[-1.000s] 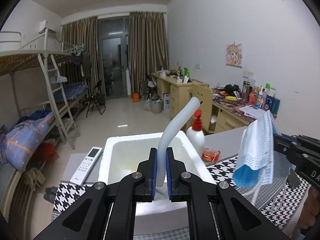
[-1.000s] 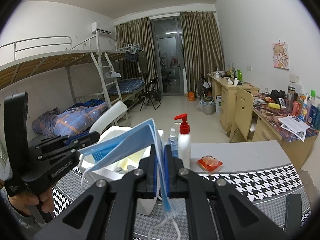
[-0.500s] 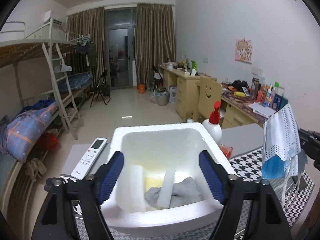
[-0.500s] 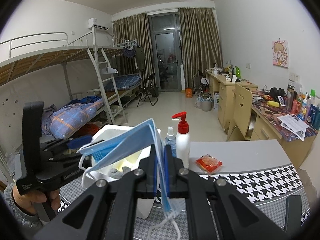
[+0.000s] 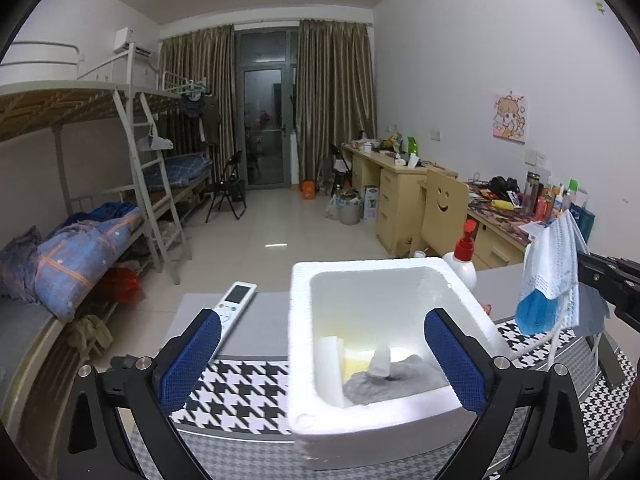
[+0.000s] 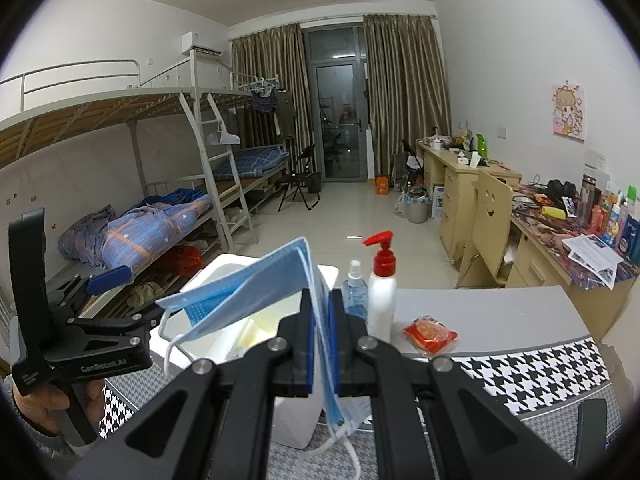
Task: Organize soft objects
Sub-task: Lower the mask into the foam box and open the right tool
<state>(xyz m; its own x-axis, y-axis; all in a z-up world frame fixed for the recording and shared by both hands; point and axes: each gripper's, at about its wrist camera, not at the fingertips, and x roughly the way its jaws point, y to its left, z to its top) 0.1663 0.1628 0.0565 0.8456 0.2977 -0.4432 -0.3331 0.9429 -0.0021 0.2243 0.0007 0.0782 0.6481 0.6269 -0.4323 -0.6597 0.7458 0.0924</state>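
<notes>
A: L wrist view: left gripper (image 5: 320, 344) jaws have just been opening, now wide apart, nothing between. Foam strip (image 5: 379, 361), clamped a sec ago, now lies in box (image 5: 362, 438) on grey cloth (image 5: 400, 380). One item filed.

B: Room?

A: Jaws straddle box's near wall; remote (image 5: 234, 306) just left of box.

B: R wrist view?

A: Right gripper (image 6: 320, 344) jaws clamped on masks (image 6: 244, 292), hanging just beside box rim (image 6: 218, 268). Bottles (image 6: 380, 292) near right; mind straps.
</notes>
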